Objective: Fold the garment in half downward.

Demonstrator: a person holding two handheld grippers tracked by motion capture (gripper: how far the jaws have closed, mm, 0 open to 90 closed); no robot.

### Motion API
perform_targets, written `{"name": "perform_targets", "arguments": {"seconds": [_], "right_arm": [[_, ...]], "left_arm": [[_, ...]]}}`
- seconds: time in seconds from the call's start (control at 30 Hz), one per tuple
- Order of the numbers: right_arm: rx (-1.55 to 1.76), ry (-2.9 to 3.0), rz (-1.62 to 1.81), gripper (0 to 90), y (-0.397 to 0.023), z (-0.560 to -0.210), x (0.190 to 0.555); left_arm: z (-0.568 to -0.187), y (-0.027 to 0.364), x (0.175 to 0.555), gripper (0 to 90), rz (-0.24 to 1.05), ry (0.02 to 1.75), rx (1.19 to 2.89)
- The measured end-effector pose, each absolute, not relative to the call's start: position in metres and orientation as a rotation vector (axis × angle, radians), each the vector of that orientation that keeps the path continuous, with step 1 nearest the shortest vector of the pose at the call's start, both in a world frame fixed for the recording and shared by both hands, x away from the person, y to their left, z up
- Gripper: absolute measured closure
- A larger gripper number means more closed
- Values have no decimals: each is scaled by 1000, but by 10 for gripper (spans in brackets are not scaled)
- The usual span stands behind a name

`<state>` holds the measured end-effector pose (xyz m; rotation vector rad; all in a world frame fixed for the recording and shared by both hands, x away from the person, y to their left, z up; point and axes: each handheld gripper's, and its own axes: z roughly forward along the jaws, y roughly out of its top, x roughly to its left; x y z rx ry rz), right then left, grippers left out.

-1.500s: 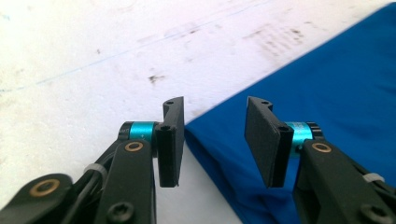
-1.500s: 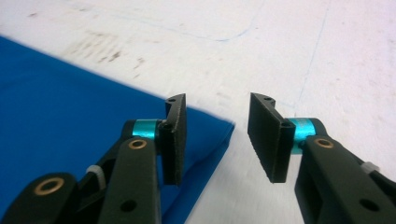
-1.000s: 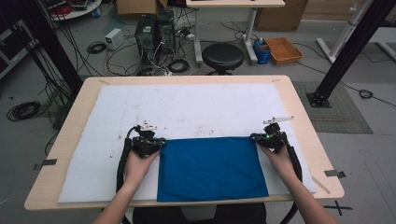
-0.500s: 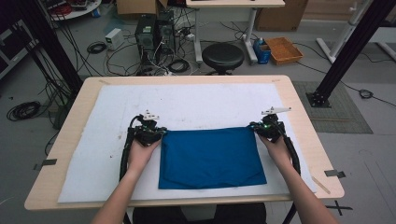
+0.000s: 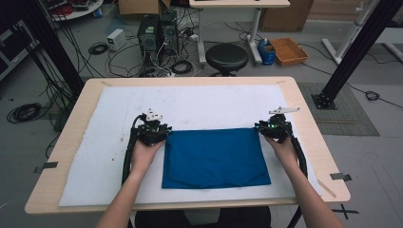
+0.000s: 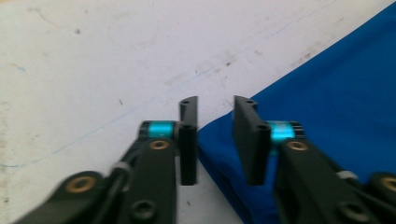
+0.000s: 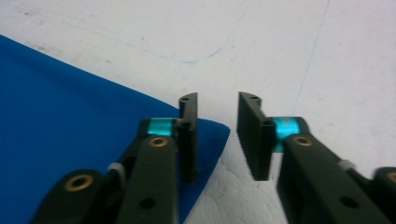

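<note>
A blue cloth [image 5: 215, 157] lies folded flat on the white mat [image 5: 204, 107], its far edge running between my two grippers. My left gripper [image 5: 153, 133] sits at the cloth's far left corner [image 6: 219, 135]; its jaws have just been opening and stand apart, with the corner lying loose below the gap. My right gripper [image 5: 273, 128] sits at the far right corner [image 7: 212, 133]; its jaws have just been opening too, and the cloth [image 7: 70, 126] lies under them, not pinched. Left gripper [image 6: 215, 140] and right gripper [image 7: 217, 137] both show a clear gap between their pads.
The white mat covers most of the wooden table [image 5: 304, 109]. A strip of tape [image 5: 340, 176] marks the table's right front edge and another [image 5: 45, 166] the left. A black stool [image 5: 227, 57], computers [image 5: 154, 33] and cables stand on the floor beyond.
Both grippers carried the cloth's far edge away from me, then their jaws opened and let the corners go. The cloth now lies flat, stretched a little farther up the mat.
</note>
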<state>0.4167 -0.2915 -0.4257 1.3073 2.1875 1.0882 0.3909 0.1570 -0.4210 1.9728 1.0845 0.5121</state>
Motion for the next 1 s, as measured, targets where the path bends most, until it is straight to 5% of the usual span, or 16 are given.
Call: {"name": "perform_targets", "arguments": {"seconds": [0.3,1.0], "right_arm": [[1257,2110,1195,473,-312,-410,391],[1245,2090,1177,448,-322,-407,383]], "left_arm": [[-406,170,357,422,541,1015,1902],[-406,182,351,399,579,1004,1876]]}}
